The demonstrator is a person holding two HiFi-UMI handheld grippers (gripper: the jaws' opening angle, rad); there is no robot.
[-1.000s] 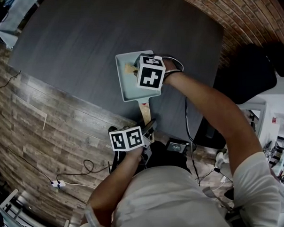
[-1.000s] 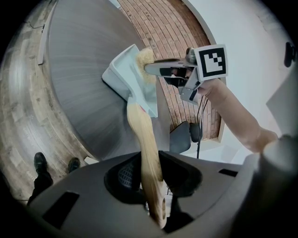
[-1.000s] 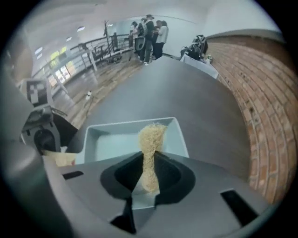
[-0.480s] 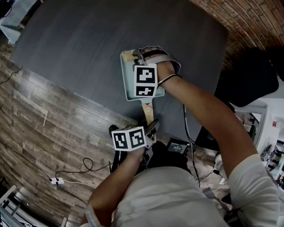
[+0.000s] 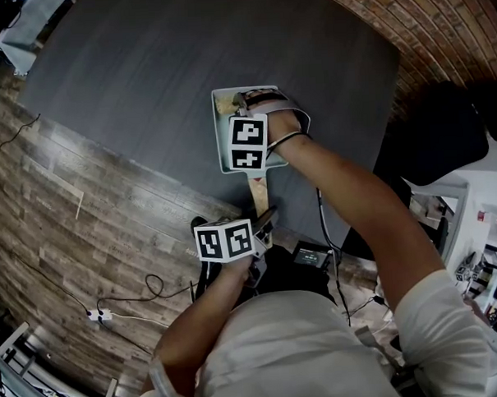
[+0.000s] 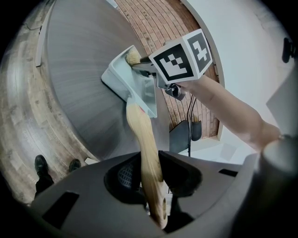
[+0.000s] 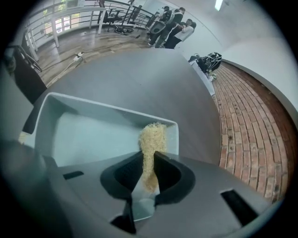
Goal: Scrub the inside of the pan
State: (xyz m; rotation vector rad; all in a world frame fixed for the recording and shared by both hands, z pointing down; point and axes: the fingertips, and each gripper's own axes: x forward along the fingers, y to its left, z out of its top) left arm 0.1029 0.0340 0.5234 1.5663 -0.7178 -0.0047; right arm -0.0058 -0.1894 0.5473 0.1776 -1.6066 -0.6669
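Dark table (image 5: 145,91) bears pan (image 7: 84,135) | left gripper (image 6: 149,172) clamped on wooden handle (image 6: 142,139) | right gripper (image 7: 149,172) clamped on scrubber (image 7: 152,139), at pan's far corner

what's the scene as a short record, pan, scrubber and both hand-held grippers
pan: pale, square, on dark table, wooden handle toward person
scrubber: tan, fibrous, inside pan by its far corner
left hand-held gripper: shut on handle
right hand-held gripper: shut on scrubber
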